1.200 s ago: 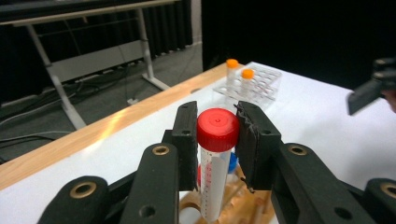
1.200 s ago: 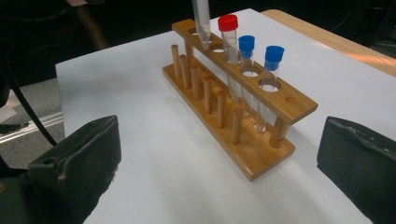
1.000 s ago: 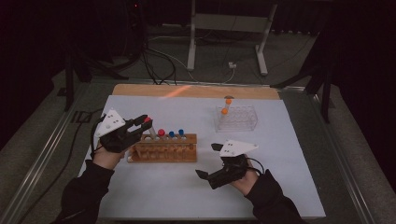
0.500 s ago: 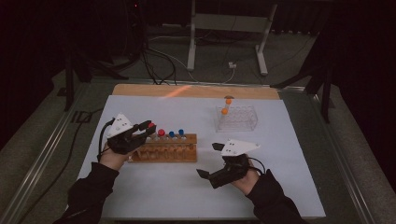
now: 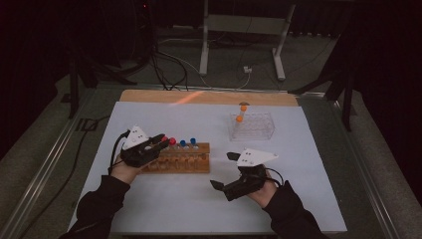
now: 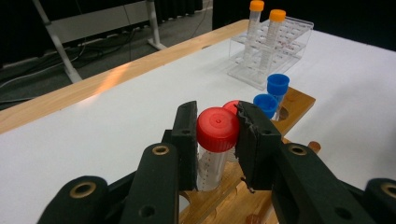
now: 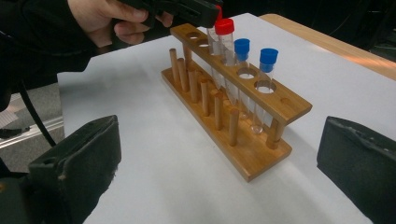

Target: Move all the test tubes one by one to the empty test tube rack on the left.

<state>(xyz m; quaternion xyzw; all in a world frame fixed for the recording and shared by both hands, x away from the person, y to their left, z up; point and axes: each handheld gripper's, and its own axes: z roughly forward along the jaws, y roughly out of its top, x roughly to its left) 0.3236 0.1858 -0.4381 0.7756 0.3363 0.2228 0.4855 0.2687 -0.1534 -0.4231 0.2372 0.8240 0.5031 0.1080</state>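
- Change: against the earlier high views, the left gripper [image 5: 158, 143] has come down toward the left end of the wooden test-tube rack [image 5: 181, 159] with a red-capped tube [image 6: 215, 135] between its jaws. The right gripper [image 5: 225, 170] has kept its place on the white table surface [image 5: 209, 209].
- Meaning for the work: judged from this descent, the tube is being seated into a hole of the rack; the step looks nearly complete, but the tube's lower end is hidden behind the jaws, so whether it has bottomed cannot be told.
- Left gripper: in the left gripper view its two black jaws pinch the red-capped tube just below the cap, one pad on each side. The tube stands upright over the rack's left end, beside a second red-capped tube [image 7: 225, 35].
- Rack contents, continuing rightward: two blue-capped tubes [image 5: 188, 144] stand upright in their holes; the rightmost holes are unoccupied.
- Right gripper: jaws spread wide, holding and touching nothing, aimed at the rack from its right end and near it.
- Far right: a clear plastic rack [image 5: 251, 125] holds two orange-capped tubes [image 5: 241, 113], well apart from both grippers.
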